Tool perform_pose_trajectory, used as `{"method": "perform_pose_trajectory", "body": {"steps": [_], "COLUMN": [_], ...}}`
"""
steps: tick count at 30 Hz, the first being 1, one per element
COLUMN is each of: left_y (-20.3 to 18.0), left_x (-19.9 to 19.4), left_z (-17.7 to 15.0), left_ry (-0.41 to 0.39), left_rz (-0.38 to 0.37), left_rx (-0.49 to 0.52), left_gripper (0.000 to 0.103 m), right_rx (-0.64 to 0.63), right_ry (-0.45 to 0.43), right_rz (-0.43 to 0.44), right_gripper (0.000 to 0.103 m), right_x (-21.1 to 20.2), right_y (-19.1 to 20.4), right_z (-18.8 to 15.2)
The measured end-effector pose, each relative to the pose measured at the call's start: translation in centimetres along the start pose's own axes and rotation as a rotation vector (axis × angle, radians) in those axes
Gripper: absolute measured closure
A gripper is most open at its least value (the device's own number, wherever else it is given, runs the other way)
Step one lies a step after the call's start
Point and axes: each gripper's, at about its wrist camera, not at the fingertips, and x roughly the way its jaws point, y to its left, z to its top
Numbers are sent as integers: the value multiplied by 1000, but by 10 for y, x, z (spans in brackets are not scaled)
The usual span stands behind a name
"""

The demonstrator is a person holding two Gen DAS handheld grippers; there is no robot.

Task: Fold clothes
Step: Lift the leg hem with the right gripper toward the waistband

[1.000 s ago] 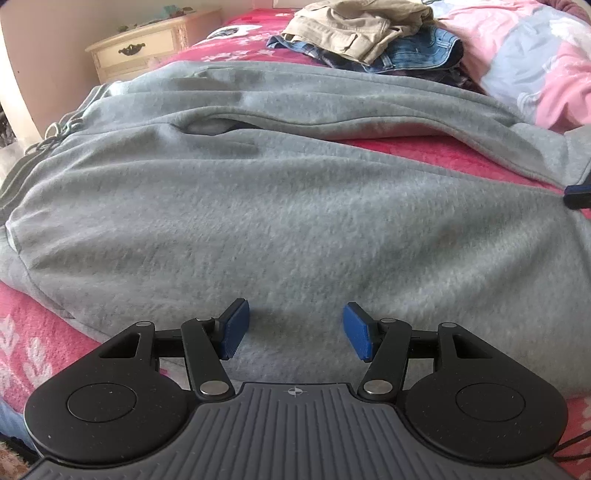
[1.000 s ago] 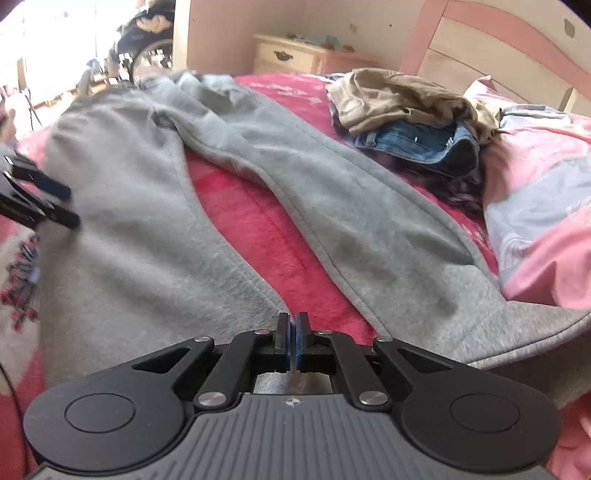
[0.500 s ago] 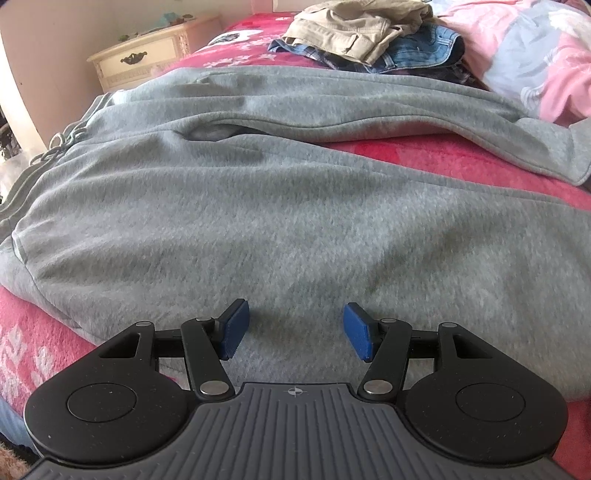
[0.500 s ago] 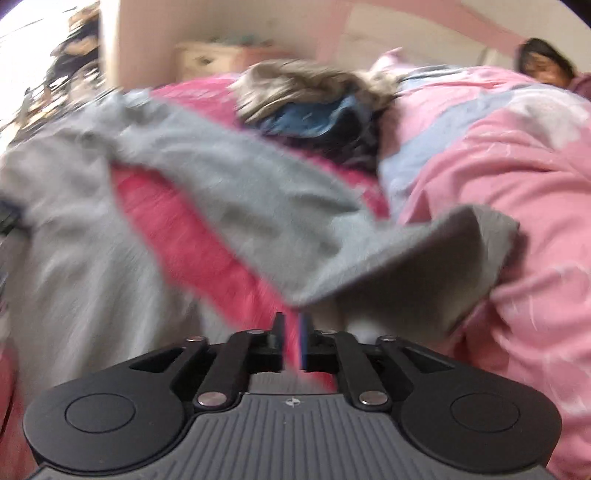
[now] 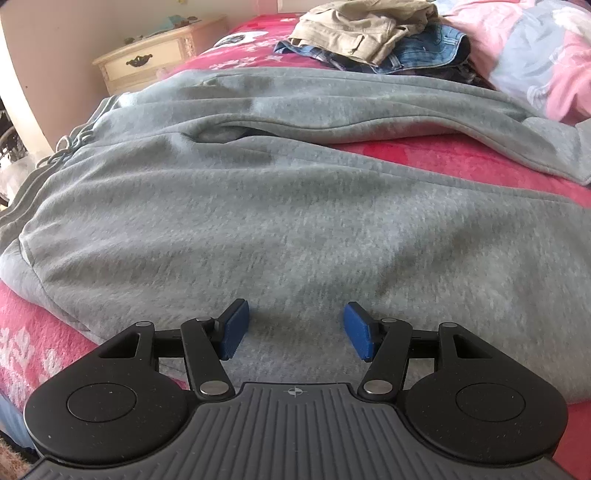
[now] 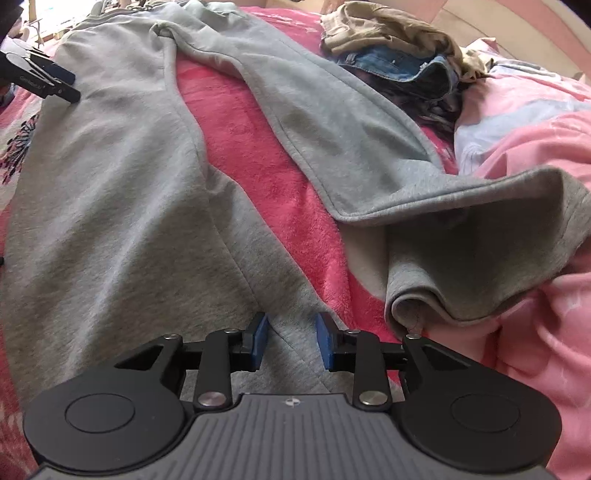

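Grey sweatpants point(image 5: 295, 221) lie spread across a red blanket point(image 6: 258, 147) on a bed, their two legs forming a V in the right wrist view. My left gripper point(image 5: 295, 328) hovers open just over the near leg's broad fabric, nothing between its pads; it also shows at the left edge of the right wrist view point(image 6: 55, 83). My right gripper point(image 6: 291, 341) is over the near leg's point(image 6: 110, 203) lower end, its jaws opening, grey cloth beneath the gap but not pinched. The far leg's cuff point(image 6: 480, 258) lies bunched and folded over to its right.
A pile of khaki and denim clothes point(image 6: 399, 48) sits at the far side of the bed, also seen from the left wrist point(image 5: 369, 33). A pink duvet point(image 6: 535, 350) rises on the right. A cream nightstand point(image 5: 147, 62) stands beyond the bed's far left corner.
My right gripper went from shut to partly open and swung sideways. The far leg's cuff, flat before, now lies bunched against the pink duvet. The left gripper held still.
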Motion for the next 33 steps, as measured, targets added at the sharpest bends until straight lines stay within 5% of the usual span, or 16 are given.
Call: {"method": "perform_pose_trajectory", "body": {"steps": [8,10,13,24,33], "left_y": [-1,-1,0,-1,2], "left_x": [2,1,1,1,1], "left_z": [0,0,-1,-1,1], "left_ry": [-5,-7,-9,-12,-11], "left_rz": [7,7,9,13,28], "left_rx": [16,16,16,25,19], "left_gripper": [45,45,44,44,44], "right_rx": [0,26,-22,120,213], "right_ry": [11,19,24,-91,-28], "right_rz": [43,48,18,-63,-103], "right_gripper": [74,90,99,100,99], "right_x": [7,8,5,-26,14], "right_y": [0,-1,6,-24,-35], "right_z": [-5,-3,-2,-1,4]}}
